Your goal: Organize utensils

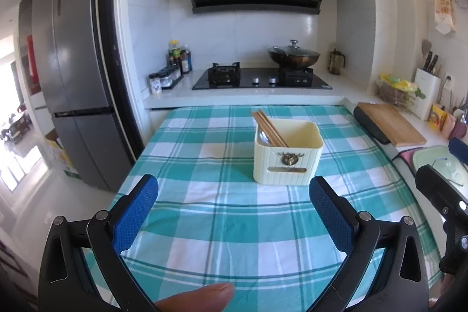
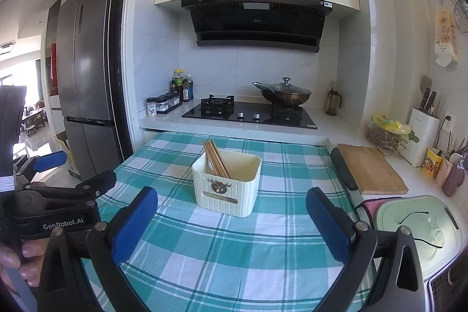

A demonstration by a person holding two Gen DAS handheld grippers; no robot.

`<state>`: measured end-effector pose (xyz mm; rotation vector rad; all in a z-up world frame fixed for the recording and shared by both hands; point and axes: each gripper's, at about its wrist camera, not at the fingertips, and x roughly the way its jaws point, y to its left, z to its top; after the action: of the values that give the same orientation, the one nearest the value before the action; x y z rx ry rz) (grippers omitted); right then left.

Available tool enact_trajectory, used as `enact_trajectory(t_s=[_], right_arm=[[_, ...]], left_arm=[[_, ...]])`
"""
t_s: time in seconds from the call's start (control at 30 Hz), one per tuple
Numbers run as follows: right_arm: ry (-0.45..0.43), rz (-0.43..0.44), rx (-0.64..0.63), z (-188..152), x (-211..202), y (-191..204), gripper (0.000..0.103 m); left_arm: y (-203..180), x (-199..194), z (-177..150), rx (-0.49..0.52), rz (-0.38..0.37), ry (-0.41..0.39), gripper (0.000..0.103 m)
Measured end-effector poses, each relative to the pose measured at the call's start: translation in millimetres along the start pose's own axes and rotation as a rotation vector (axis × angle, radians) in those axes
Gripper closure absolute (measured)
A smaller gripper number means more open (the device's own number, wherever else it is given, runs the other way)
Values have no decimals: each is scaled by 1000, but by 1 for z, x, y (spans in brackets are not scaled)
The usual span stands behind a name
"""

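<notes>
A cream ribbed holder box [image 1: 288, 157] [image 2: 226, 183] stands upright on the teal checked cloth [image 1: 204, 224] [image 2: 234, 253]. Several wooden chopsticks [image 1: 267, 127] [image 2: 215, 158] lean in its left corner, beside what looks like a spoon [image 1: 263, 138]. My left gripper [image 1: 234, 189] hovers open in front of the box, nothing between its blue pads. In the right wrist view my right gripper [image 2: 231, 199] is open too, just short of the box and empty. At that view's left edge the left gripper's black body [image 2: 55, 203] shows, held by a hand [image 2: 17, 256].
Behind the cloth are a gas hob [image 1: 263, 76] with a lidded wok [image 1: 292, 54] and seasoning jars [image 1: 166, 78]. A wooden cutting board [image 2: 370, 168], knife block [image 2: 422, 130] and green lidded container [image 2: 418, 227] line the right counter. A grey fridge [image 1: 73, 63] stands left.
</notes>
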<state>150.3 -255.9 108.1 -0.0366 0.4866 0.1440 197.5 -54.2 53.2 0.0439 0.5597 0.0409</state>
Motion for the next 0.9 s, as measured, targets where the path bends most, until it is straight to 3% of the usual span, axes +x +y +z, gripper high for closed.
enact_trajectory(t_s=[0.9], right_arm=[[6, 2, -11, 2, -1, 4, 0]], left_arm=[[0, -2, -1, 1, -11, 6, 0]])
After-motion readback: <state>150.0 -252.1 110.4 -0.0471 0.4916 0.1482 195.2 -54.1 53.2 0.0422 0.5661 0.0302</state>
